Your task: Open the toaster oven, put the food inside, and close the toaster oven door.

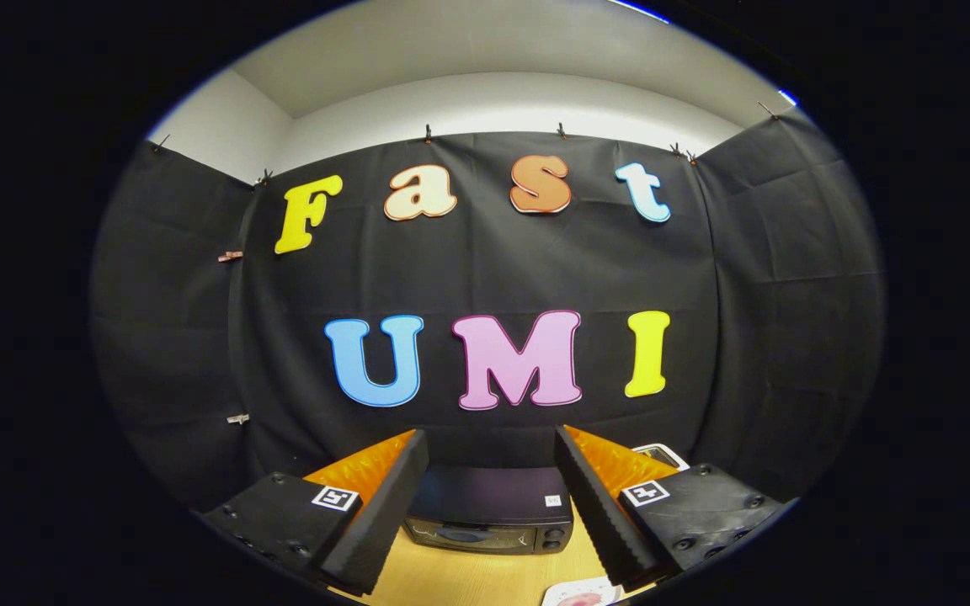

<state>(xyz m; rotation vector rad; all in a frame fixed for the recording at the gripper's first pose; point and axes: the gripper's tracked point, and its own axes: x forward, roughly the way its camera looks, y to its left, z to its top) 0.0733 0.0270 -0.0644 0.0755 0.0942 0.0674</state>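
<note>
Black cloth (485, 269) hangs as the booth's wall, pinned along its top edge by small clips (428, 132) and folding around on both sides. Above the cloth runs a pale wall (502, 105) under a grey ceiling (485, 42), evenly lit. Below the cloth lies a light wooden table (468, 576).

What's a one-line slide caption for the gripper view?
Open gripper held high, toaster oven with its door shut seen between the fingers on the wooden table, a plate nearer.
</note>
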